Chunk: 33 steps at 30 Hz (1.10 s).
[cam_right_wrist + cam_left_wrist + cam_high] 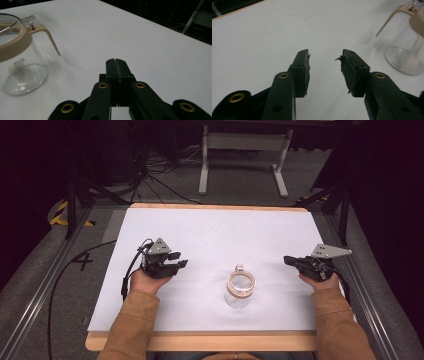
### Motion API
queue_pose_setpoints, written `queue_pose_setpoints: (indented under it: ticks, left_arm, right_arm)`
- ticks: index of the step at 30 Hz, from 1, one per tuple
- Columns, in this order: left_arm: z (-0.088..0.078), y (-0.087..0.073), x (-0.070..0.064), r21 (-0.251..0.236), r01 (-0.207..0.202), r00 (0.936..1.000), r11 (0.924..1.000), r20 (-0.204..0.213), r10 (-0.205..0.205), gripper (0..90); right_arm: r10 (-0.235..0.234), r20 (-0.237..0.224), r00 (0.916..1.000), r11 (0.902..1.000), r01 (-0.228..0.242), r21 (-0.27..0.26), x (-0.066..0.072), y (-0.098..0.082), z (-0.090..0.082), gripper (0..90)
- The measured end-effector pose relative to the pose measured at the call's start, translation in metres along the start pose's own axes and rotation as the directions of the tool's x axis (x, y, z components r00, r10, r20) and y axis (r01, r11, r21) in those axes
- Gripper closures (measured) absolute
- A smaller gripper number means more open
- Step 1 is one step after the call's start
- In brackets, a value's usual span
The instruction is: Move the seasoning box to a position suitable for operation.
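A clear glass jug (239,289) with a beige collar and handle stands upright on the white-topped counter (215,230), near its front edge and roughly midway between a person's two hands. In the high view, the left claw (181,260) is held low over the counter well to the left of the jug, its jaws pointing right toward it; the right claw (288,260) sits well to the right, jaws pointing left. Both are apart from the jug and touch nothing.

The left gripper view shows the left claw (325,55) released, its two black jaws spread with a wide gap and frayed dark pads (306,72) on their inner faces, bare white counter (274,32) between them. The jug (409,50) appears at the far right of that view, its beige handle (388,21) sweeping down and outward.

The right gripper view shows the right claw (116,60) clenched, jaws pressed flat together on nothing. The jug (21,65) stands at the left of that view, its beige collar (13,48) ringing the top and a clear tab (30,21) above the handle.

Tan sleeves (131,325) cover both forearms. Beyond the counter, black cables (155,175) lie on grey floor beside a white metal stand (245,155).
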<state>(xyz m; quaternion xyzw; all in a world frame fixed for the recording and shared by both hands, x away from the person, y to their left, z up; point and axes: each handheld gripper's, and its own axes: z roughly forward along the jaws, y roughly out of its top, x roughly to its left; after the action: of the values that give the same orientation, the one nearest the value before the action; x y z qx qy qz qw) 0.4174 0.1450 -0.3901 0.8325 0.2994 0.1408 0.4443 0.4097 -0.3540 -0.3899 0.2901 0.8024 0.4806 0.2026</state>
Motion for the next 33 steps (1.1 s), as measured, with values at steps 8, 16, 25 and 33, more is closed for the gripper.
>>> queue_pose_setpoints:
  ticks: [8, 16, 25, 33]
  left_arm:
    - [-0.004, 0.005, -0.008, -0.018, -0.047, 0.9980, 0.9988, 0.043, 0.047, 84.2]
    - [-0.008, 0.020, -0.019, -0.064, -0.046, 0.9948, 0.9969, 0.088, 0.052, 89.7]
    - [-0.012, 0.037, -0.032, -0.100, -0.077, 0.9887, 0.9919, 0.120, 0.089, 89.7]
    - [-0.009, 0.055, -0.054, -0.115, -0.121, 0.9699, 0.9861, 0.198, 0.142, 89.7]
  right_arm:
    - [0.011, 0.003, 0.9999, 0.9999, -0.011, -0.006, 0.000, 0.001, -0.002, 89.4]
    - [0.009, -0.008, 0.9999, 0.9998, -0.009, -0.016, 0.004, 0.003, -0.005, 89.4]
    - [0.006, -0.013, 0.9999, 0.9999, -0.006, -0.015, 0.009, 0.002, -0.010, 89.3]
    - [-0.018, -0.045, 0.9988, 0.9998, 0.018, -0.001, 0.020, 0.004, -0.010, 89.4]
